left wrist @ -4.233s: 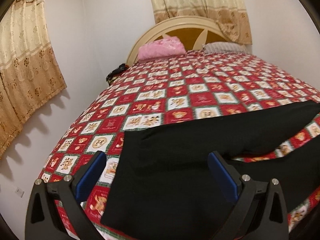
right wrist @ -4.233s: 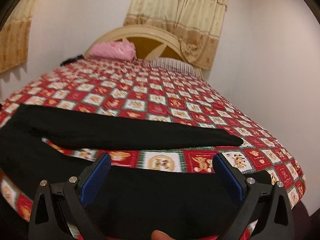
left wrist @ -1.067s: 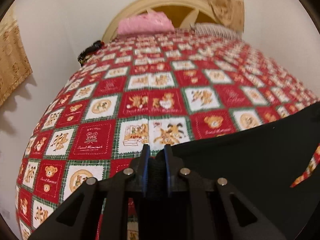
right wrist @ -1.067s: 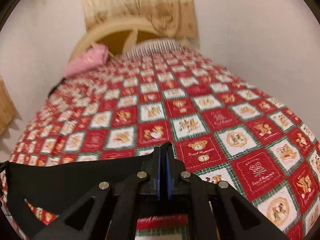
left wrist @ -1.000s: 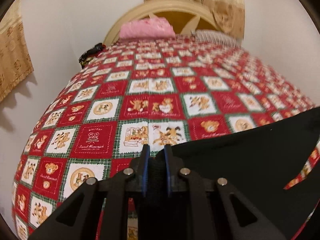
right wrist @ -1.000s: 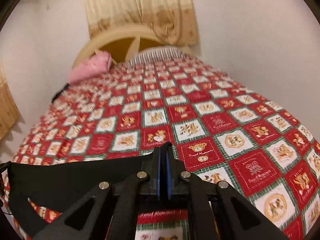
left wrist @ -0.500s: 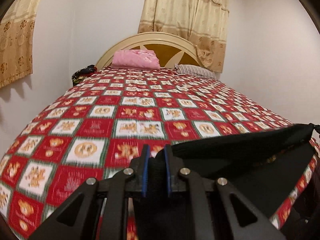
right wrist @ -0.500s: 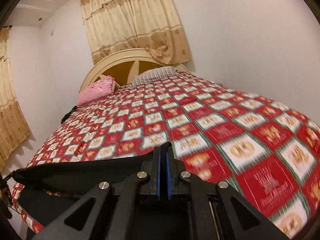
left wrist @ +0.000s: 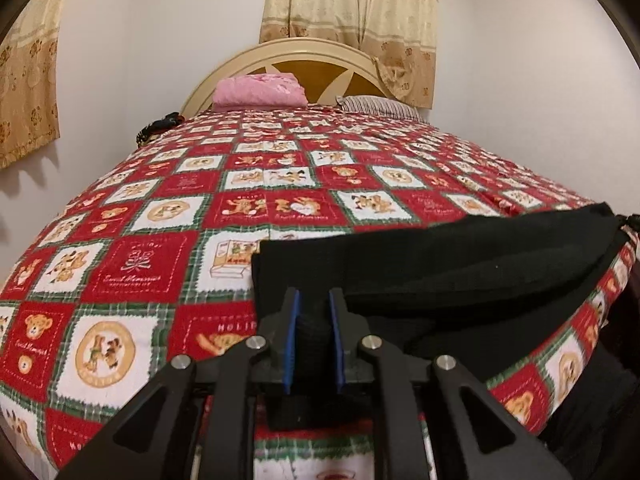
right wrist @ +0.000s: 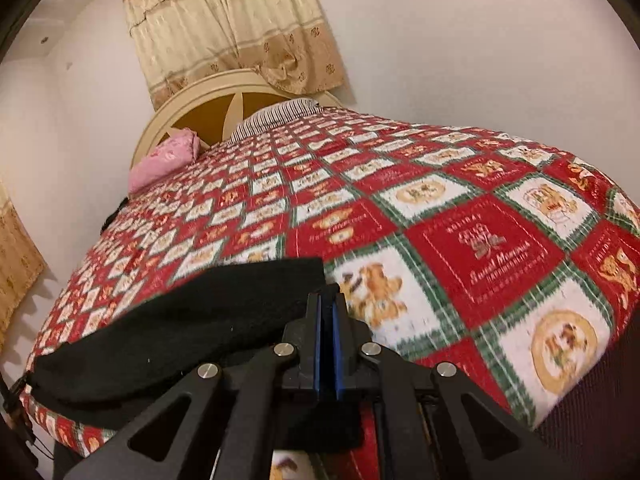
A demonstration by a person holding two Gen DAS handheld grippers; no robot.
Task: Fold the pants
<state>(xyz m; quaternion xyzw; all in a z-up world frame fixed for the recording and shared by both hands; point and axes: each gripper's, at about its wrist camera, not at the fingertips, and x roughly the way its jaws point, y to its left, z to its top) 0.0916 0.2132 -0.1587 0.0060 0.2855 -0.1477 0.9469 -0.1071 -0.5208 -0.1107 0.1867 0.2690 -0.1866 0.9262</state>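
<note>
Left wrist view, black pants (left wrist: 460,256) pinched in left hand-held gripper (left wrist: 313,312), over quilt (left wrist: 160,240)

Beyond the black pants (left wrist: 460,264), the bedspread (left wrist: 280,168) runs flat and bare right up toward the headboard (left wrist: 320,60). Up against that headboard, a pink pillow (left wrist: 260,90) and a striped pillow (left wrist: 380,105) block the way; left of it, a dark bundle (left wrist: 154,130) sits at the bed's edge.

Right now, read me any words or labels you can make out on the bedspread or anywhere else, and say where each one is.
"HOLID": partly hidden, on a red square of the bedspread by the left gripper.
"HOLIDAY": small, on a red square in the right view.
Cursive lines under both: too blurred to read.
Elsewhere: none.
</note>
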